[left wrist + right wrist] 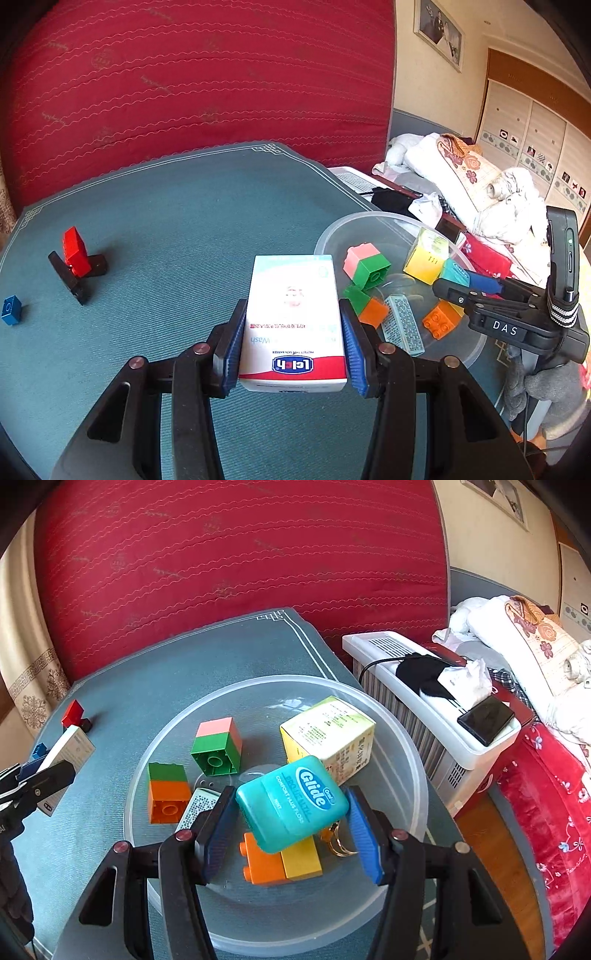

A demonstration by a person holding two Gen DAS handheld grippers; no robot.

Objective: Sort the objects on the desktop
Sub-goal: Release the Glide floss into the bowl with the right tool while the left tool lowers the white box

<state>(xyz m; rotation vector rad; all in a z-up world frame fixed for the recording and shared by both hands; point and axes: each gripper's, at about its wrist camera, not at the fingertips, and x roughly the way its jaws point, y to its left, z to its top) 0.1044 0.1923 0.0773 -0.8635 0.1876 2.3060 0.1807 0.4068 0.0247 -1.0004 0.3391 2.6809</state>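
a: left wrist view first, going left to right. what's out on the far left?

b: a blue brick [11,309] near the edge of the green mat [177,221], then a red brick [75,251] leaning on a black piece [70,277]. all three lie well to the left of the left gripper [291,332] and further away.

a: and the tongs themselves?

b: the left gripper is clamped on a white box [293,317], long axis running away from the camera in line with the fingers, its far end beside the rim of the clear bowl [369,218].

a: so which way is the bowl from it?

b: to the right and slightly far. i judge the box needs a short carry rightward over the rim.

a: right wrist view?

b: the right gripper [291,827] holds a teal floss case [291,805], tilted and skewed across the pads, directly above the bowl's middle. below it sit an orange and yellow brick [280,864], other bricks and a yellow carton [328,734].

a: which hand is nearer to dropping?

b: the right one; it hangs over the bowl, so letting go should do. the left hand has the rim to clear.
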